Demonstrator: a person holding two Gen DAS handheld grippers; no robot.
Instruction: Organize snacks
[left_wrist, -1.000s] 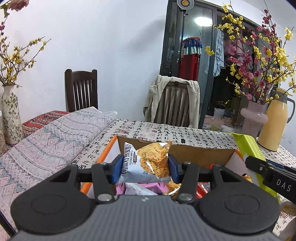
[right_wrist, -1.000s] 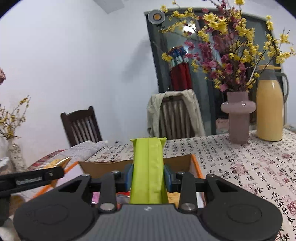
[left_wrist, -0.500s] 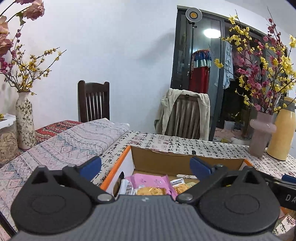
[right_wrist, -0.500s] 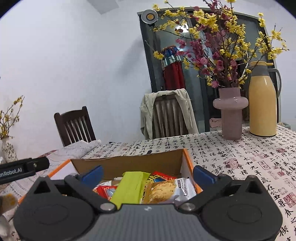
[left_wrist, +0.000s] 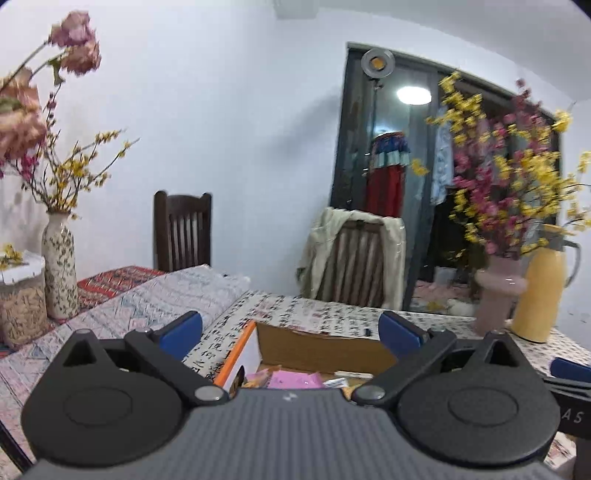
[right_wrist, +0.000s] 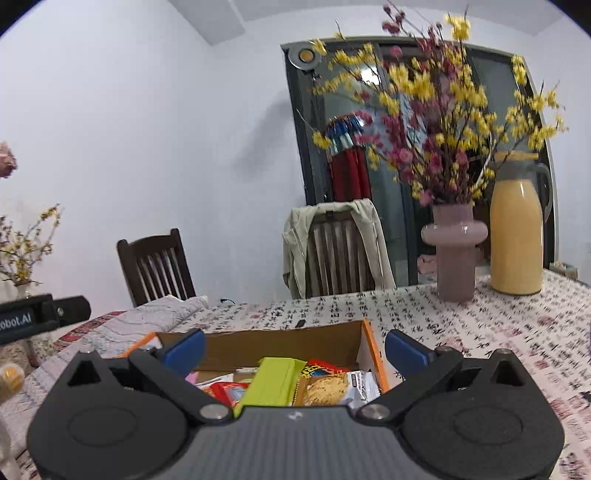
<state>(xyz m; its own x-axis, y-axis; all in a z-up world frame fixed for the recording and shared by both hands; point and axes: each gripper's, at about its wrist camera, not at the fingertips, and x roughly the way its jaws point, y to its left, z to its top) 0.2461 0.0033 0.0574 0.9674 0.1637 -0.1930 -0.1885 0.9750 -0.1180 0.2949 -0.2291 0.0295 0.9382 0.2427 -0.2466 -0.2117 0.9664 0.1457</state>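
A cardboard box (left_wrist: 325, 350) with orange edges sits on the table just ahead of both grippers. In the right wrist view the box (right_wrist: 280, 343) holds a lime-green packet (right_wrist: 275, 380), a clear bag of golden snacks (right_wrist: 332, 389), and red wrappers (right_wrist: 225, 391). A pink packet (left_wrist: 295, 380) shows in the left wrist view. My left gripper (left_wrist: 290, 334) is open over the box's near side with nothing between its blue pads. My right gripper (right_wrist: 295, 349) is also open and empty above the box.
A pink vase (right_wrist: 454, 251) of yellow and pink blossoms and a yellow jug (right_wrist: 517, 236) stand at the back right. A patterned vase (left_wrist: 59, 266) and a jar stand at the left. Two chairs (left_wrist: 183, 229) stand behind the table. A folded quilt (left_wrist: 122, 314) lies left of the box.
Both grippers opened and let go: the snack bag left the left jaws and the lime-green packet left the right jaws, and both lie in the box. Both grippers have pulled back and risen.
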